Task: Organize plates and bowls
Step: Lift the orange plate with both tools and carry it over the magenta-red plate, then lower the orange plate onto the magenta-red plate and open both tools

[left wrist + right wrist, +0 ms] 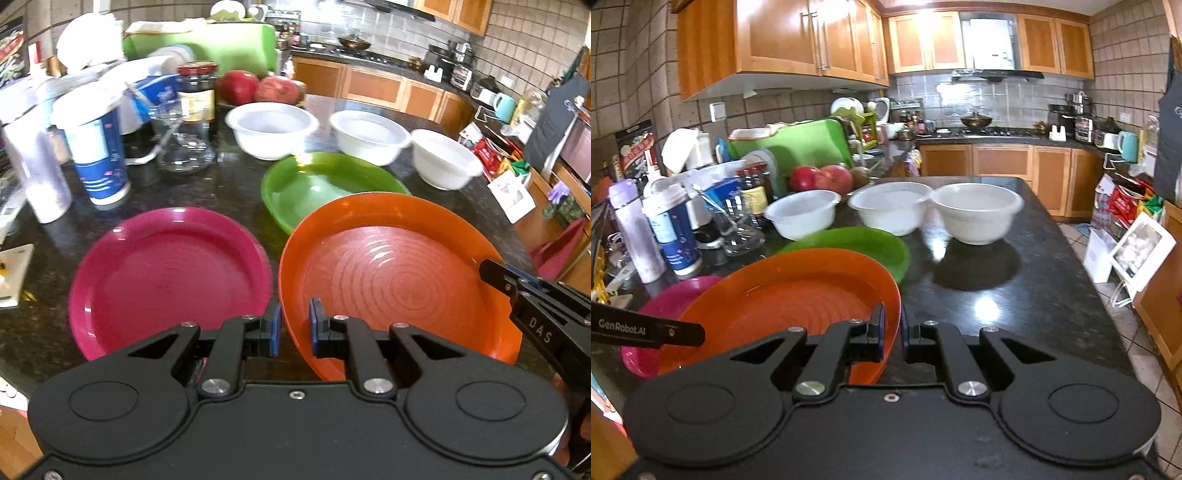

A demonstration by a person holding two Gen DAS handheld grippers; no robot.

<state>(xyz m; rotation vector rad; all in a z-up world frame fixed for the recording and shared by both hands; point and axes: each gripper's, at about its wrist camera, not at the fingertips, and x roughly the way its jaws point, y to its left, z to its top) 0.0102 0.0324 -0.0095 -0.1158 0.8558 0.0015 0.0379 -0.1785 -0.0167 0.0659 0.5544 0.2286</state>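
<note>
Both grippers are clamped on the same orange plate (399, 280), one on each side of it. The left gripper (295, 325) has its blue pads pinching the plate's near-left rim, and the right gripper (893, 332) has the opposite rim squeezed between its pads, so both sets of tongs are closed on that plate. From the left wrist view the right gripper's black fingers poke in over the plate's right edge, and from the right wrist view the left one comes in from the left side. The orange plate looks tilted and lifted off the dark granite countertop (207, 192), and it overlaps the near edge of the green plate (317, 184) lying just behind it. A magenta plate (170, 277) sits flat on the counter just beside the orange one, on its left. Further back three white bowls (975, 212) stand in a row, the two on the right touching or nearly so, hard to tell which. Left side of the counter is pretty cluttered: a blue and white tub (98, 155), a dark jar with a red lid (197, 92), a clear glass jar (184, 144), two red pomegranates (258, 86) and a green cutting board (221, 44) leaning at the back. Wooden cabinets (812, 40) and a stove with a pan (977, 120) run along the far wall
</note>
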